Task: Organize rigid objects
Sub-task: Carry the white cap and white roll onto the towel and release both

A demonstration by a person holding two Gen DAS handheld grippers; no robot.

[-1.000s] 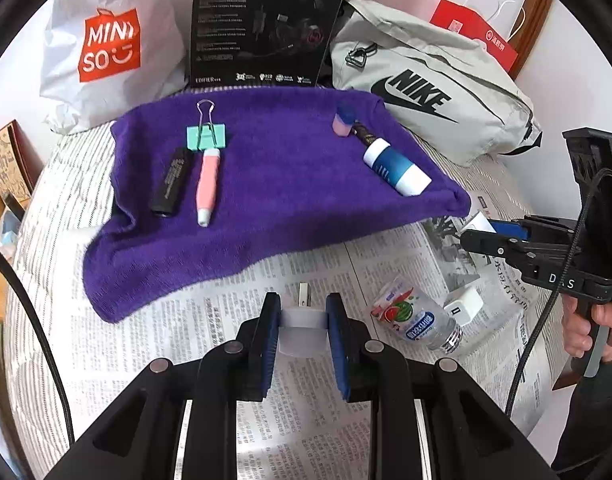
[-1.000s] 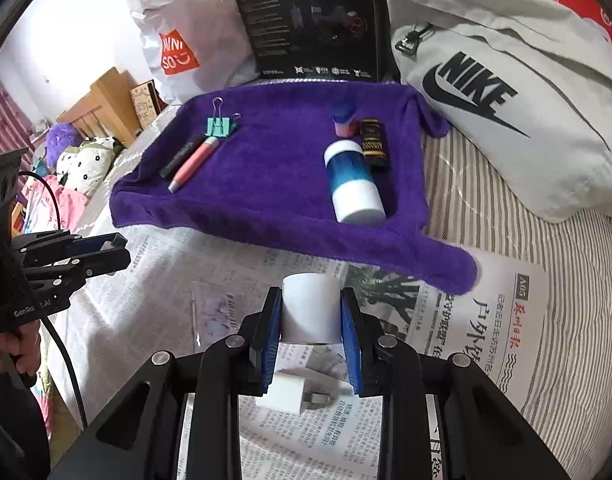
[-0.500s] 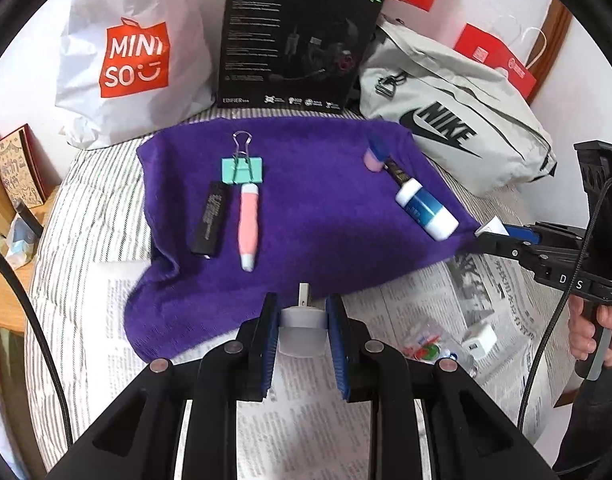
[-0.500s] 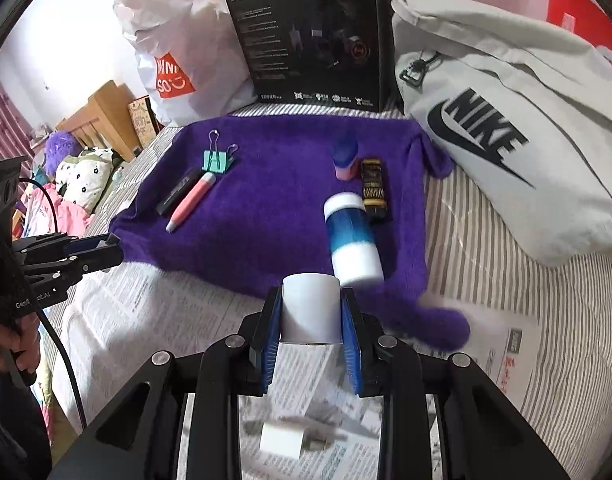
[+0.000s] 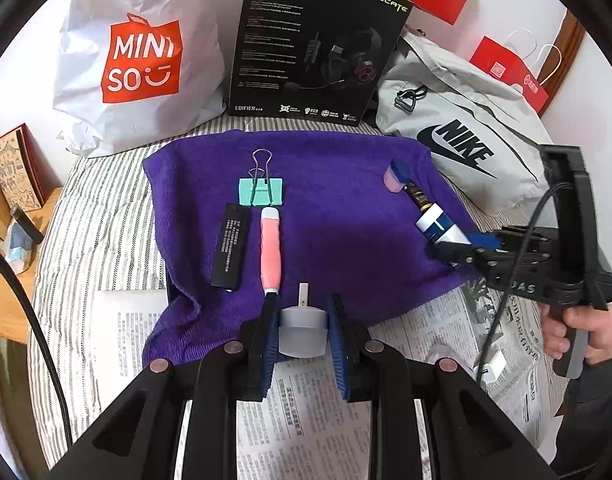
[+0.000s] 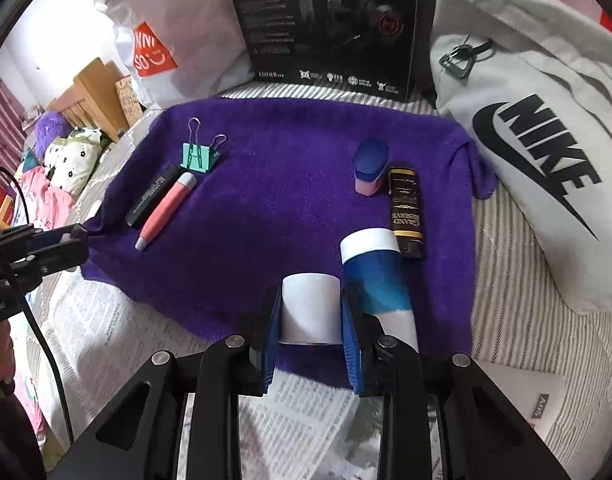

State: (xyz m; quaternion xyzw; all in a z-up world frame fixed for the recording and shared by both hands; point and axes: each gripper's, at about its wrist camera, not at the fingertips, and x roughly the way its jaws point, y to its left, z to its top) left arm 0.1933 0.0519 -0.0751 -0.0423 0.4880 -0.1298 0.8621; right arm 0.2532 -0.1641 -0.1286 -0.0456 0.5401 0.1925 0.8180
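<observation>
My left gripper [image 5: 302, 314] is shut on a white plug adapter [image 5: 302, 332], prong forward, over the near edge of the purple towel [image 5: 330, 220]. On the towel lie a green binder clip [image 5: 261, 191], a black bar [image 5: 229, 253], a pink pen-shaped tool [image 5: 271, 250], a blue-and-pink block [image 6: 370, 166], a brown lighter [image 6: 405, 213] and a blue-and-white bottle [image 6: 376, 270]. My right gripper [image 6: 311, 306] is shut on a white cylinder [image 6: 311, 308], just left of the bottle at the towel's near right edge.
Behind the towel stand a white shopping bag [image 5: 138, 60], a black headset box [image 5: 314, 40] and a grey sports bag [image 5: 466, 140]. Newspaper [image 5: 302, 412] covers the striped bed near me. A hand [image 5: 586, 336] holds the right gripper's handle; a white charger [image 5: 492, 368] lies below it.
Both grippers moved forward from over the newspaper to the towel's near edge, each still holding its white object. The small bottle and charger on the newspaper dropped out of the centre of view.
</observation>
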